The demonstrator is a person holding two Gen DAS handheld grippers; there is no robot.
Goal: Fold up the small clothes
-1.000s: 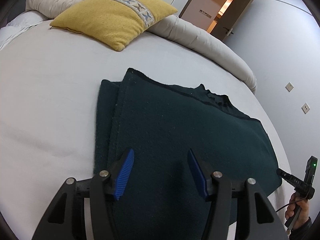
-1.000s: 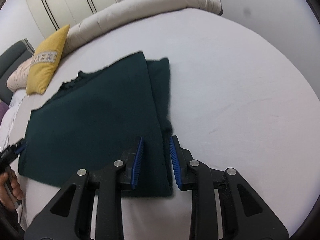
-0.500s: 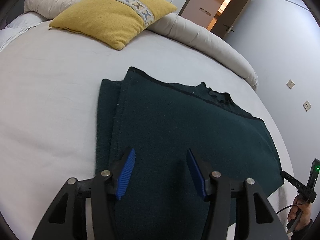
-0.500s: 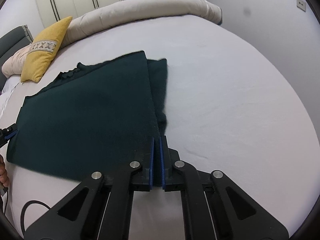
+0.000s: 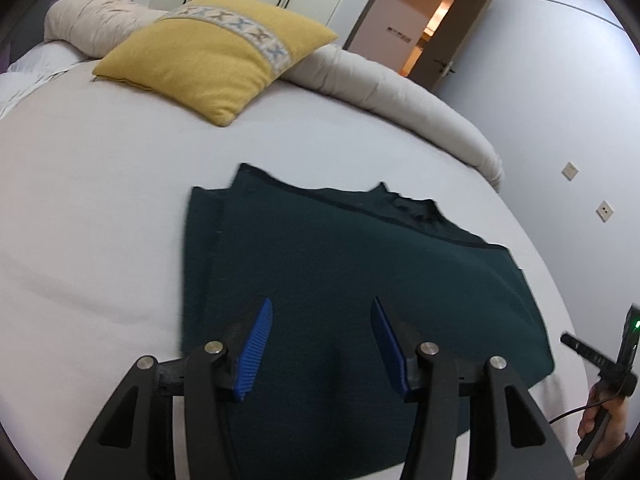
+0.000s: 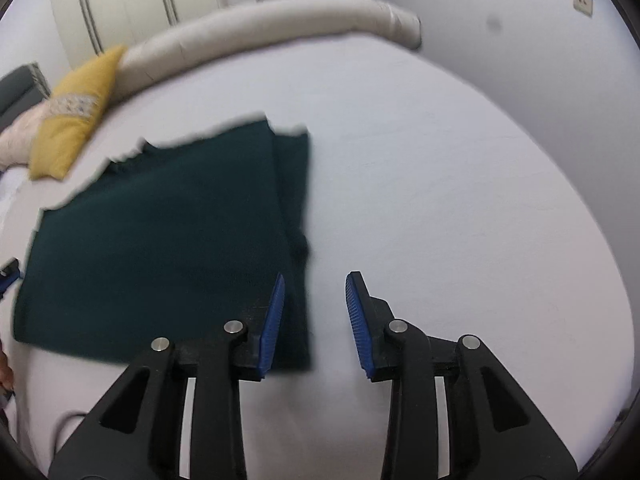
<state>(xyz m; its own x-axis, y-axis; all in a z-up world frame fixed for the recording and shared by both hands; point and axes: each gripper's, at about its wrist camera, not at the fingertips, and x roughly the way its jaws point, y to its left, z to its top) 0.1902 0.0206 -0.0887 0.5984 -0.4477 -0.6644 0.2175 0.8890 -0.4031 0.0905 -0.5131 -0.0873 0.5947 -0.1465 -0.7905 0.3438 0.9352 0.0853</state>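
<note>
On the grey bed (image 5: 100,216) lies a dark green garment (image 5: 340,280), flat and already folded, with one side panel doubled under along its edge and the neckline at the far side. The risk, as I judge it, is that the next fold goes crooked: the layers at that doubled edge are loose, so a pinch that catches only the top layer would drag it askew and undo the neat stack. The left gripper (image 5: 322,340) hangs above the near part of the garment, released, nothing between its blue pads. The right gripper (image 6: 314,320) hovers over the garment's near corner, one pad above the cloth and the other above bare sheet; its jaws are opening and hold nothing. Beyond the garment sit a yellow pillow (image 5: 216,56) and a rolled beige duvet (image 5: 400,92) along the bed's far rim.
</note>
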